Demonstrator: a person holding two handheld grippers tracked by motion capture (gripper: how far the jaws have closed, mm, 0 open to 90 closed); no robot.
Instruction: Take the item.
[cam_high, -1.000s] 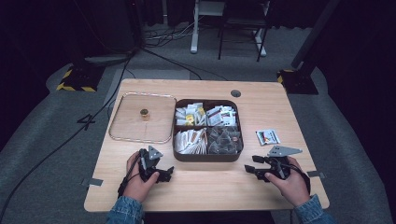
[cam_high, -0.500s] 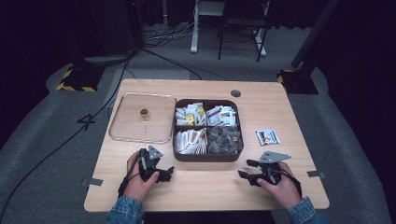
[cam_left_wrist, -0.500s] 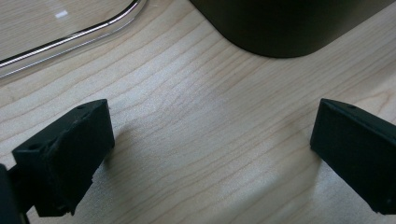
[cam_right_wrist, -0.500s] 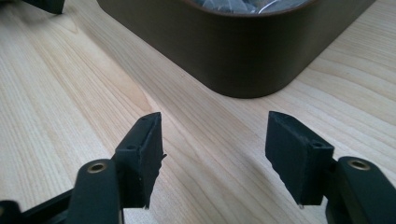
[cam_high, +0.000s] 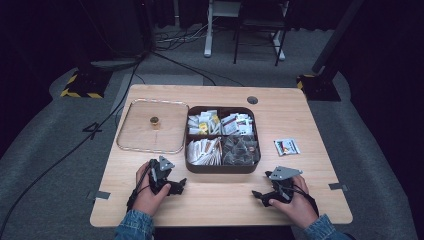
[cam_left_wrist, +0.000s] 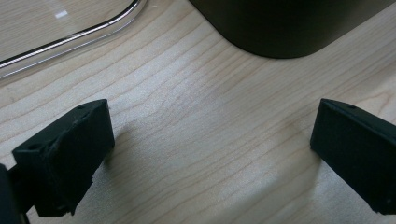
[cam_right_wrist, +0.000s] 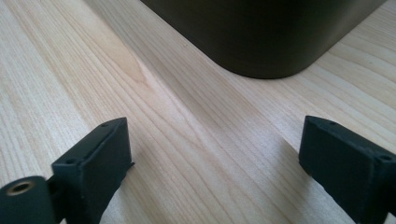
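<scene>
Both tongs, left (cam_high: 181, 185) & right (cam_high: 257, 195), sit spread w/ nothing between, right jaws just opened, low on the light wooden counter (cam_high: 220, 200) just before the dark brown compartmented sachet box (cam_high: 220, 168); risk: a fwd push shoves the box.

High view looks down; both gripper views closely share the dark box (cam_high: 220, 167) and table (cam_high: 220, 205)
</scene>
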